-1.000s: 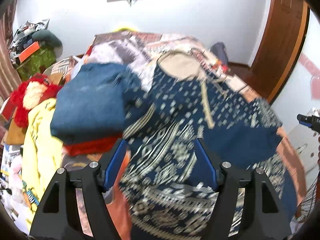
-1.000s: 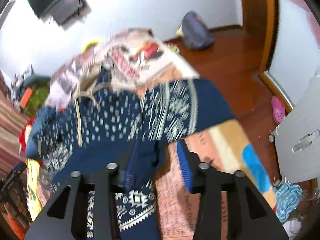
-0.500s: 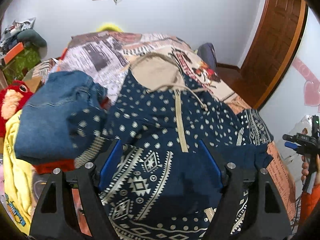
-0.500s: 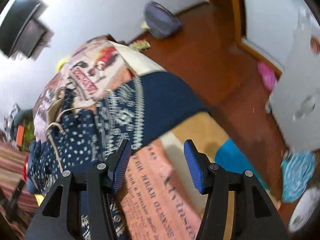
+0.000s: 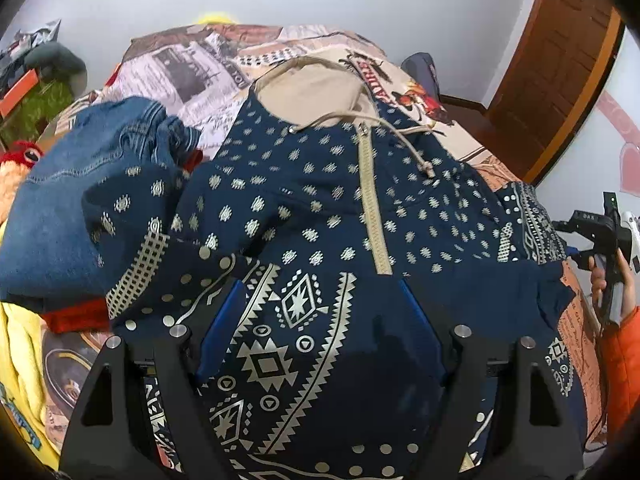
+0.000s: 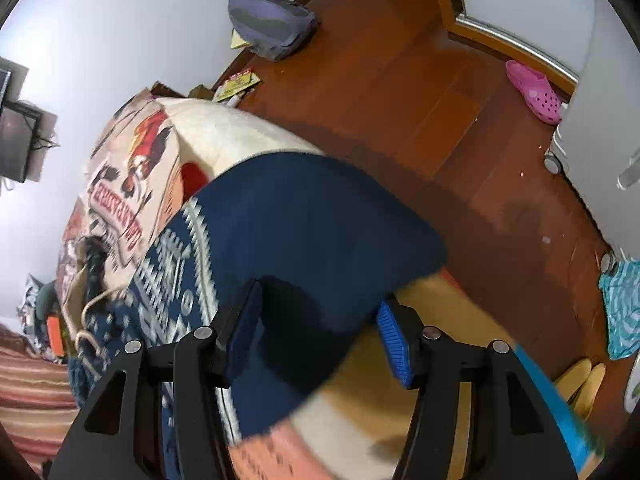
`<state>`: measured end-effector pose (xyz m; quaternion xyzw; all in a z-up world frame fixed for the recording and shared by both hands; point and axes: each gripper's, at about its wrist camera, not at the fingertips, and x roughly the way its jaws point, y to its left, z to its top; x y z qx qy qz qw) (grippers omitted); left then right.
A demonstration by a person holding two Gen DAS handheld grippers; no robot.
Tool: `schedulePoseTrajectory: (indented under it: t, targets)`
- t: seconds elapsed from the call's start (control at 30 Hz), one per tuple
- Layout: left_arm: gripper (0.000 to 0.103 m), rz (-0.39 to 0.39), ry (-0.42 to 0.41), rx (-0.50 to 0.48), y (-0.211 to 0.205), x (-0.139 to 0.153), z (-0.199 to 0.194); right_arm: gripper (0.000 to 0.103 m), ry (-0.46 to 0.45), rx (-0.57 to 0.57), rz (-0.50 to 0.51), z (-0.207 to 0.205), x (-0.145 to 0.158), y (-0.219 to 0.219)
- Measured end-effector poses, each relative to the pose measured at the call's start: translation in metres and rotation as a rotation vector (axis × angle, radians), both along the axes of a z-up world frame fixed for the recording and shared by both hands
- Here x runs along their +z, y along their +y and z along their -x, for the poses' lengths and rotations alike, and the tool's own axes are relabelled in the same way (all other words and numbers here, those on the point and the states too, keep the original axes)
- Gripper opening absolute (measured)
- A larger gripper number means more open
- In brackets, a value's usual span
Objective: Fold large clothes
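A navy hoodie [image 5: 312, 200] with cream patterns, a beige hood and a cream zip lies face up on the bed. My left gripper [image 5: 320, 332] is open and hovers just over its patterned lower front. The right gripper shows in the left wrist view [image 5: 600, 232] at the hoodie's right sleeve. In the right wrist view, my right gripper [image 6: 316, 340] is open over the plain navy end of that sleeve [image 6: 320, 220], which hangs near the bed's edge.
Folded blue jeans [image 5: 80, 200] on a red garment lie left of the hoodie, with a yellow garment [image 5: 24, 360] beside them. The printed bedspread [image 5: 192, 72] covers the bed. On the wooden floor [image 6: 420, 80] are a backpack [image 6: 272, 20] and a pink clog [image 6: 534, 90].
My left gripper has moved forward and lower over the hoodie's front. My right gripper has swung out to the sleeve end at the bed's edge, staying open.
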<state>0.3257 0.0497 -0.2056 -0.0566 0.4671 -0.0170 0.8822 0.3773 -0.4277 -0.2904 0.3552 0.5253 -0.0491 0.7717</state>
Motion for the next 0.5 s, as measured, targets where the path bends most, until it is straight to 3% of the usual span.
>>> schedulePoseTrajectory:
  t: [0.1, 0.17, 0.23, 0.33, 0.5]
  targets:
    - [0.077, 0.0, 0.006, 0.005, 0.002, -0.003, 0.001, 0.049, 0.011, -0.025, 0.027, -0.006, 0.002, -0.001]
    - [0.077, -0.006, 0.005, 0.003, 0.002, -0.003, 0.003, 0.034, -0.007, -0.018, 0.076, -0.006, 0.011, 0.004]
    - [0.077, -0.017, 0.002, -0.002, 0.002, -0.002, 0.005, 0.01, -0.033, -0.001, 0.142, -0.005, 0.023, 0.012]
    - [0.077, -0.035, -0.004, -0.013, 0.001, 0.002, 0.009, 0.009, -0.116, 0.035, 0.232, 0.002, 0.051, 0.025]
    - [0.077, -0.038, -0.027, -0.025, -0.001, 0.013, 0.018, 0.008, -0.334, 0.19, 0.387, 0.022, 0.122, 0.073]
